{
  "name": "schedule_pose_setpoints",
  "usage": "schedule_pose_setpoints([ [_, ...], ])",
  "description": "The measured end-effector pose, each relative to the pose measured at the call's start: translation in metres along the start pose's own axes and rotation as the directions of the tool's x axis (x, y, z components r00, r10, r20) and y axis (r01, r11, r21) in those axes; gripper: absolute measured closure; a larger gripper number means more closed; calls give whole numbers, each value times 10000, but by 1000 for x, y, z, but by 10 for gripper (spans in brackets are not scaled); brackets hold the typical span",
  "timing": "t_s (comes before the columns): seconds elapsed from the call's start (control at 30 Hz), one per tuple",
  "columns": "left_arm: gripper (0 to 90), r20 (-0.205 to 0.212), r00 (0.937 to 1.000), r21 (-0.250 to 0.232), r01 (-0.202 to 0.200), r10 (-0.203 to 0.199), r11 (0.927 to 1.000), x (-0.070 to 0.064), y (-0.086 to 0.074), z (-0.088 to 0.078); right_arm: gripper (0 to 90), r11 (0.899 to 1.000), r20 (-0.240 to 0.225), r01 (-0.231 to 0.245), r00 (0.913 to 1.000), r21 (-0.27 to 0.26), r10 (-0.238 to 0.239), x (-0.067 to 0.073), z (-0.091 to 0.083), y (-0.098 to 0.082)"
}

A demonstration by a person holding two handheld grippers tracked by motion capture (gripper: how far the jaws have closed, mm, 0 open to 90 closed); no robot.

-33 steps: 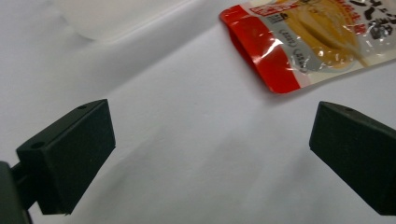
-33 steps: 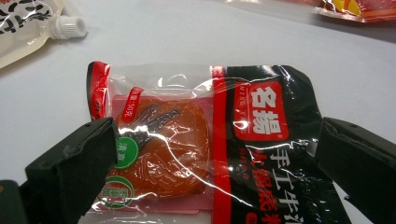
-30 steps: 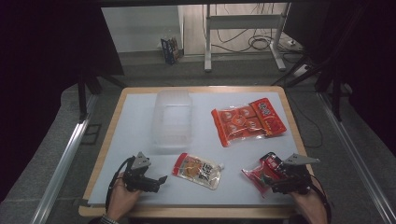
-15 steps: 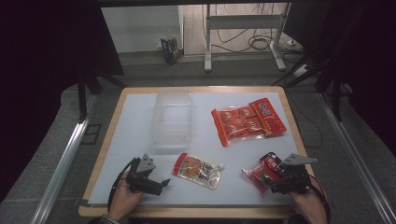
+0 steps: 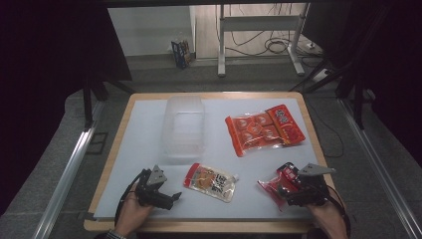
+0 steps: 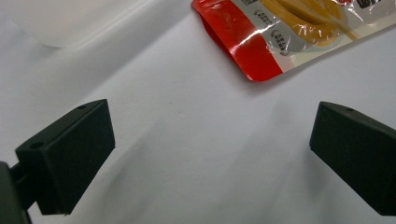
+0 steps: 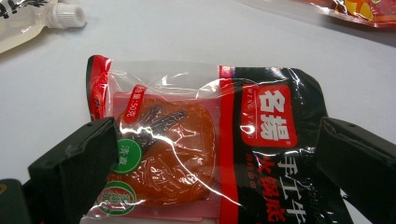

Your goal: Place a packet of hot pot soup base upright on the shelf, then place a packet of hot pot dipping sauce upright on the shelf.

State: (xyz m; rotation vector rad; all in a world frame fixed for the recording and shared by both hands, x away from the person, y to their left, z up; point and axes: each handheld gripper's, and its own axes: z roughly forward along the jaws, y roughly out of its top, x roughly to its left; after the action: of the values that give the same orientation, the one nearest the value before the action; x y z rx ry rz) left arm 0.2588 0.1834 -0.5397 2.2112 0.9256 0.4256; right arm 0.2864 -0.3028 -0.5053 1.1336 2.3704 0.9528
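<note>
Right gripper (image 5: pixel 291 185), jaws apart, straddled the red-and-black plastic snack packet (image 7: pixel 210 154) at near right, not yet clamped. Left gripper (image 5: pixel 166 198), jaws spread over bare table, sat near the spouted pouch (image 5: pixel 210 181). Clear plastic tub (image 5: pixel 184 128) held nothing; packing seemingly unstarted.

Bright table, dark room all round

The white table top (image 5: pixel 149 149) is lit evenly from above in the high view, while the surroundings are swallowed by near-black on both sides; the floor at the back is lit paler. That view is soft and a bit grainy, with fine print lost. Short, faint shadows are cast under the clear container (image 5: pixel 184 130). In the right gripper view, white glare streaks are thrown across the red and black packet (image 7: pixel 210 149), and its print is sharp. In the left gripper view, the orange pouch (image 6: pixel 285 32) shows glossy highlights, and soft shadows are laid beside the jaws.
</note>
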Motion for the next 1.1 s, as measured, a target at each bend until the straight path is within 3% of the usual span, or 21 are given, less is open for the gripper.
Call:
schedule_pose_setpoints([
  [0.63, 0, 7, 10000, 103, -64, 64, 9999, -1, -1, 1, 0, 9997, -159, 1, 9999, -262, -5, -5, 0, 4],
  [0.93, 0, -35, 9999, 146, -121, 121, 9998, -2, 0, 2, 0, 9995, 115, 128, 9999, -285, -125, -13, 2, 10],
  [1.1, 0, -37, 9999, 161, -93, 94, 9998, -2, 0, 2, 0, 9997, 26, 118, 9999, -222, -118, -19, 7, 16],
])
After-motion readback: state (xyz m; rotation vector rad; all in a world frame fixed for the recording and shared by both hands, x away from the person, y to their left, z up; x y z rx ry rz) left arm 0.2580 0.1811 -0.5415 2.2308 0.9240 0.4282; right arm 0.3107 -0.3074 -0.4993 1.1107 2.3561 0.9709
